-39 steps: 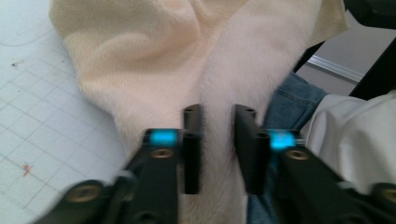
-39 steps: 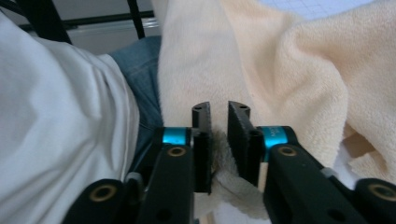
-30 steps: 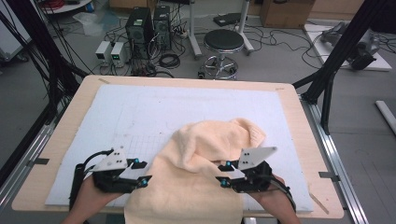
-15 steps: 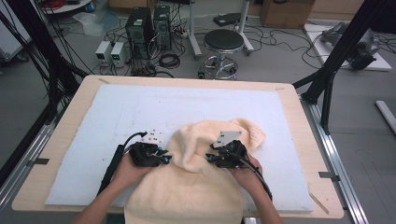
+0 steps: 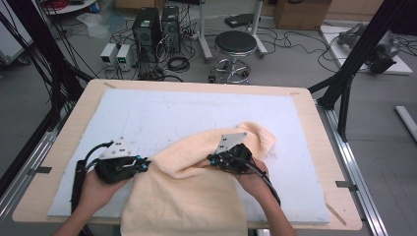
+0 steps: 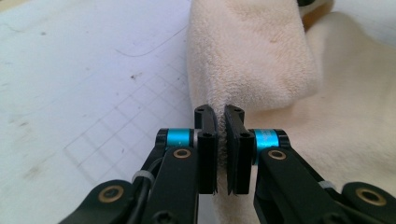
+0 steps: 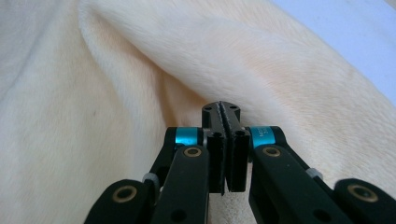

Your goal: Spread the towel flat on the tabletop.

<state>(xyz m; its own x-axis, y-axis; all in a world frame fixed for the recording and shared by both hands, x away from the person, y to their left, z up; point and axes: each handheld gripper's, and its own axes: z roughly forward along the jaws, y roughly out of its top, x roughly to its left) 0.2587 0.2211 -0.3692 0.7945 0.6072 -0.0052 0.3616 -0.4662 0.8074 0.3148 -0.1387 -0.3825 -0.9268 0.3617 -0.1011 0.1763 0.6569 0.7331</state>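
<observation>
A cream towel point(image 5: 187, 196) lies rumpled on the white mat point(image 5: 172, 113) and hangs over the table's front edge. My left gripper point(image 5: 145, 164) is at the towel's left edge. Its jaws have just been closing, and in the left gripper view they point(image 6: 220, 112) pinch a raised fold of the towel point(image 6: 252, 56). My right gripper point(image 5: 210, 160) rests on the middle of the towel, pointing left. Its jaws have also just been closing. In the right gripper view they point(image 7: 221, 107) stand pressed together at a ridge of the towel point(image 7: 93, 93).
The wooden table point(image 5: 305, 103) has a bare mat behind and to both sides of the towel. On the floor beyond stand a round stool point(image 5: 236, 44) and computer towers point(image 5: 147, 29). A black frame post point(image 5: 354, 64) rises at the right.
Both hands came forward from the front edge onto the towel. The left gripper then drew back to the left with the towel's edge, stretching it. Both pairs of jaws have closed.
</observation>
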